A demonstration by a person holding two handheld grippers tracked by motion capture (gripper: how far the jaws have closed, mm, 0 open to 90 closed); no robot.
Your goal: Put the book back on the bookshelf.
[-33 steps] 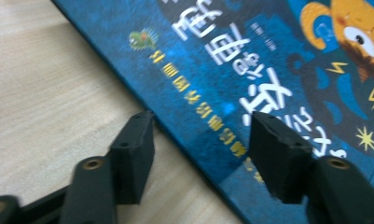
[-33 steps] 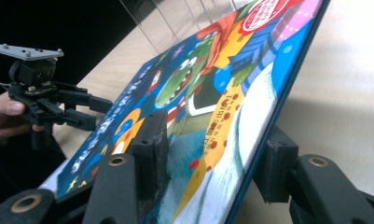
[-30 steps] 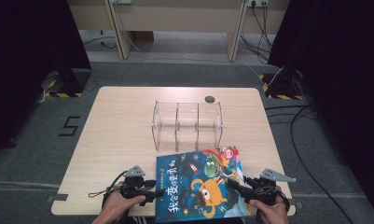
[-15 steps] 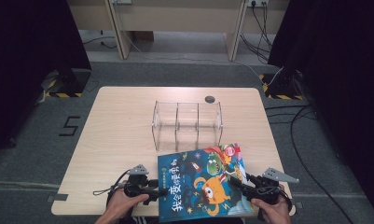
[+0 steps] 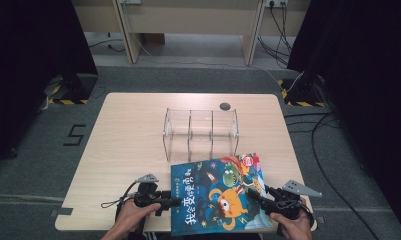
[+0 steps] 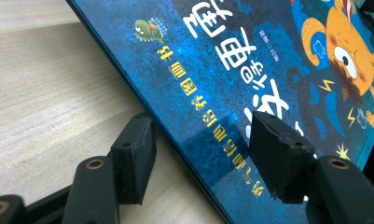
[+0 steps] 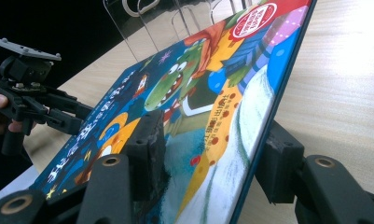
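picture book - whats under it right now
The picture book lies tilted over the wooden table, its near edge overhanging the table's front. One jaw of the left gripper and one of the right gripper reach beneath its side edges. The tabletop under its middle is covered.

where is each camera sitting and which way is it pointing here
High view: above the person's side of the table, looking forward and down; forearms, left claw, right claw.
Left gripper view: on the left claw, along its jaws at the picture book.
Right gripper view: on the right claw, across the book toward the clear rack.
All share the book.
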